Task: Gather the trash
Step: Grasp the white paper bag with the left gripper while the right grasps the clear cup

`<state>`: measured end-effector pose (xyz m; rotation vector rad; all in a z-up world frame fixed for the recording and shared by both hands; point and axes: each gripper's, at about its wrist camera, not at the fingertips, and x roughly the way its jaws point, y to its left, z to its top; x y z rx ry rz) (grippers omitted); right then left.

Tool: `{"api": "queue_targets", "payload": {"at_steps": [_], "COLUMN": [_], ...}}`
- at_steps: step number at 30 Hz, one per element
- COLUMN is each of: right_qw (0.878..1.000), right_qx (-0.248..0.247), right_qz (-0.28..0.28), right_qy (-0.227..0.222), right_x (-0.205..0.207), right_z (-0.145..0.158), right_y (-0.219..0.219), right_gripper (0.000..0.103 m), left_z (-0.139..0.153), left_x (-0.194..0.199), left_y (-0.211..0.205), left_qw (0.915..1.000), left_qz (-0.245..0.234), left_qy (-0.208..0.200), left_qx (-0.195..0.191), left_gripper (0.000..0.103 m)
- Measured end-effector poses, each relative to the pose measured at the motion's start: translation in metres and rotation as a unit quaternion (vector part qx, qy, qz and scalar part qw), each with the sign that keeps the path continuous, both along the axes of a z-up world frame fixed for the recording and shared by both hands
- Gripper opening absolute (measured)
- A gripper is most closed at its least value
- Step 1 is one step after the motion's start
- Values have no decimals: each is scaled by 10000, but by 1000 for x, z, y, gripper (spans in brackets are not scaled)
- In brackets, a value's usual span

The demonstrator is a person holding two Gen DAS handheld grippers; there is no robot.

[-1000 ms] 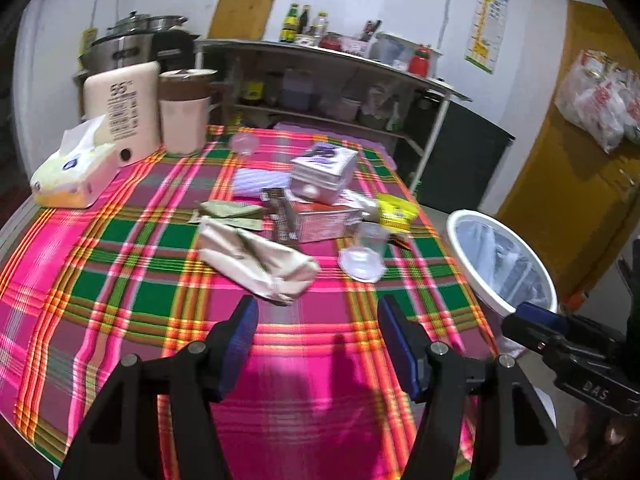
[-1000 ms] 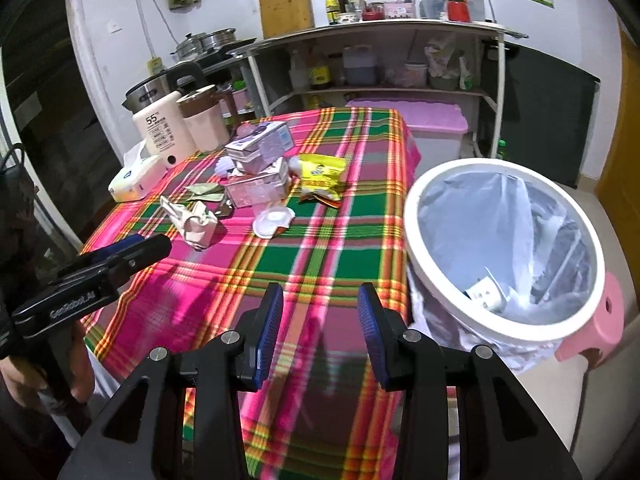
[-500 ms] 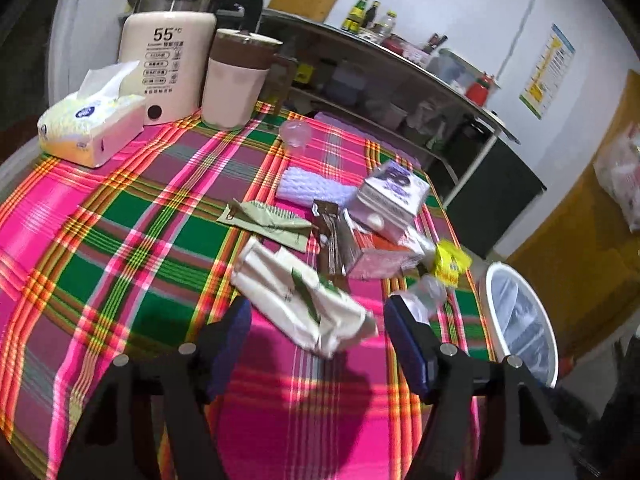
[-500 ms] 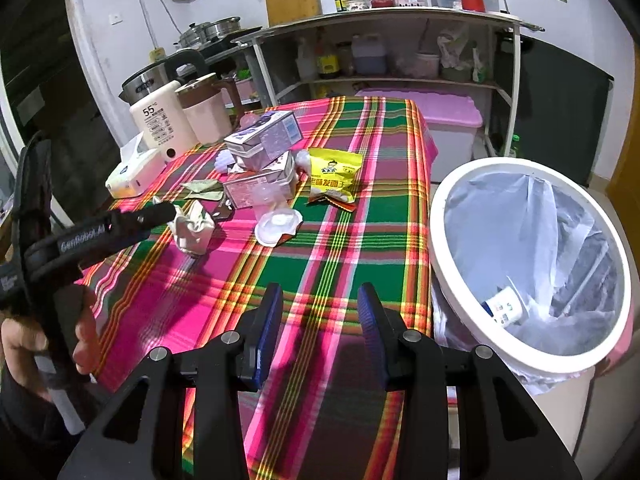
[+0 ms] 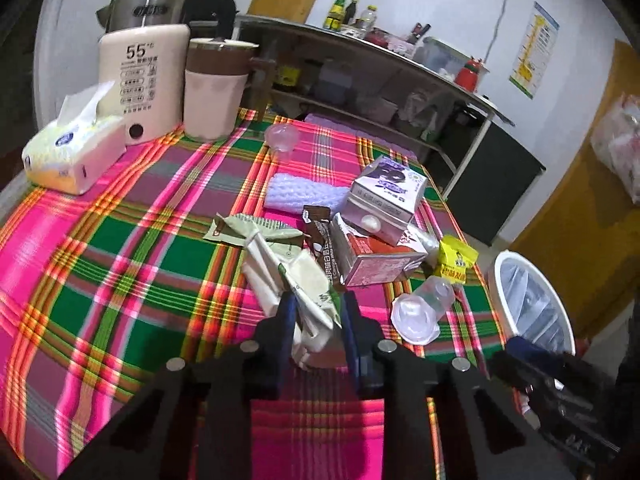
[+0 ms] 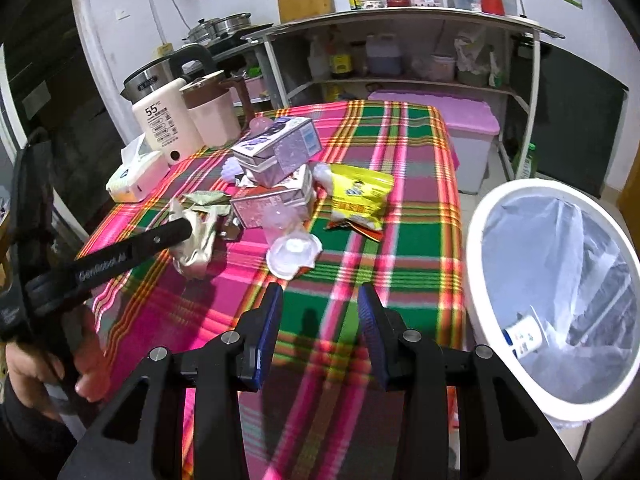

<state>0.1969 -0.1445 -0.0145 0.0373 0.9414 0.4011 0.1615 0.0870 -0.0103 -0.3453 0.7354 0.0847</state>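
A crumpled cream carton [image 5: 288,268] lies on the plaid tablecloth [image 5: 120,260]. My left gripper [image 5: 318,312] has its jaws closing on the carton's near end, both pads against it. The right wrist view shows that carton [image 6: 196,248] at the left gripper's tip [image 6: 186,231]. My right gripper [image 6: 318,300] hangs open over the cloth, nothing between its fingers, just short of a tipped clear plastic cup [image 6: 294,254]. Pink carton [image 5: 376,260], purple box [image 5: 388,192], yellow packet [image 5: 456,262] and brown wrapper [image 5: 320,240] lie behind. The white lined bin [image 6: 472,240] stands right of the table.
A tissue box [image 5: 72,152], a white warmer [image 5: 144,80] and a pink jug [image 5: 216,88] stand at the table's far left. A metal shelf [image 6: 400,16] with bottles runs behind. A person's hand [image 6: 40,360] grips the left tool's handle.
My left gripper slid forward to the cream carton and its wide jaws closed onto it. The right gripper moved in over the table toward the clear cup, its opening unchanged.
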Motion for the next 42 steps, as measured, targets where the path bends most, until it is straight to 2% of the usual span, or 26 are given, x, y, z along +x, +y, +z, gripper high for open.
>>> {"api": "queue_targets", "payload": {"at_steps": [5, 9, 11, 21, 23, 25, 42], "right_qw": [9999, 9998, 9997, 9995, 9995, 9995, 9995], "right_qx": [-18, 3, 7, -229, -226, -228, -218], "right_qz": [106, 196, 235, 214, 155, 138, 144], "right_qy": [-5, -67, -84, 105, 158, 166, -168], "right_x": [10, 20, 26, 52, 55, 56, 21], "right_z": [-3, -4, -6, -26, -29, -30, -4], "right_y": [14, 27, 34, 58, 58, 57, 41], "right_gripper": [40, 42, 49, 50, 46, 32, 32], "left_z": [1, 0, -1, -12, -13, -14, 2], "left_x": [-5, -6, -5, 9, 10, 10, -19], "left_y": [12, 20, 25, 29, 27, 25, 15], "left_qw": [10000, 10000, 9999, 9989, 9989, 9989, 9995], "left_qz": [-33, -65, -99, -270, -300, -332, -250], "left_qy": [-6, 16, 55, 329, 334, 336, 111], "left_qx": [8, -13, -44, -169, -125, -83, 159], "left_gripper": [15, 15, 15, 18, 18, 18, 17]}}
